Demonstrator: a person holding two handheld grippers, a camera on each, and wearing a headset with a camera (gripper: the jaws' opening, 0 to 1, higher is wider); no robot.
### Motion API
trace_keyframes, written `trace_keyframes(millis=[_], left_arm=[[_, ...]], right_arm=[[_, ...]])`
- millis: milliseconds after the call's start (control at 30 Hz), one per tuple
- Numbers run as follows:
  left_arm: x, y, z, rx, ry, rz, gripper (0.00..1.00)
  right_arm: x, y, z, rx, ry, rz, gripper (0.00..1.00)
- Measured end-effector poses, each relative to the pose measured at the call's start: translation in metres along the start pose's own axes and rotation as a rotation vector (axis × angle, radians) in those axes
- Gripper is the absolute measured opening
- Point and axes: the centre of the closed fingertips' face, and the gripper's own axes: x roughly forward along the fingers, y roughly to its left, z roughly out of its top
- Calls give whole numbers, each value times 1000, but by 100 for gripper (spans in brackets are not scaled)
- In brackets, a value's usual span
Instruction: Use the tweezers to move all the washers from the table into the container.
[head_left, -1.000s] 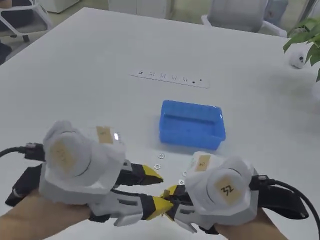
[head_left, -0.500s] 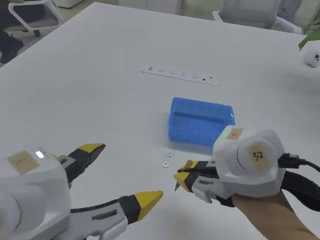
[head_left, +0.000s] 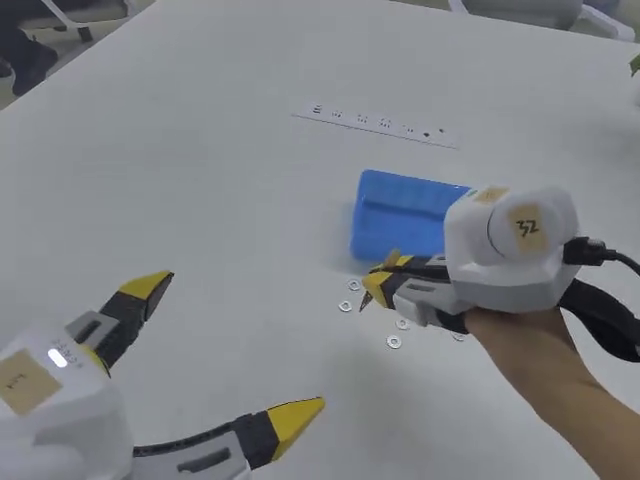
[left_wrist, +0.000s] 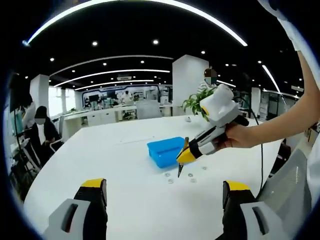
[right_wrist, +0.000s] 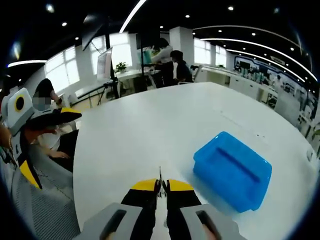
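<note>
Washers (head_left: 394, 342): scattered mid-frame on bench (head_left: 200, 180), just below blue container (head_left: 405, 210). Right gripper (head_left: 378, 283) jaws clamped on tweezers (left_wrist: 179, 169); left gripper (head_left: 222, 350) jaws apart. I'd lower the tips slowly over the nearest washer.

White table (head_left: 200, 200): blue container (head_left: 400, 215), several loose washers (head_left: 394, 342) just beside it, socket strip (head_left: 375, 123) beyond.

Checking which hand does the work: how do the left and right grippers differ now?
The left gripper has its jaws spread wide and empty; the right gripper is shut on thin tweezers. The right hovers by the small metal washers; the left is apart. Both have yellow tips.
</note>
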Motion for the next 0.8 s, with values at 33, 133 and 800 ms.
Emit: trace_keyframes(millis=[33,133,800], left_arm=[[-1,3,0,7,-12,13,99],[0,6,-3,-11,-6,28,99],[9,-1,-31,-21,118,-21,93]], right_arm=[[2,-1,1,10,-5,1,3],[7,-1,3,11,-3,0,3],[25,-6,1,-16,31,0,3]])
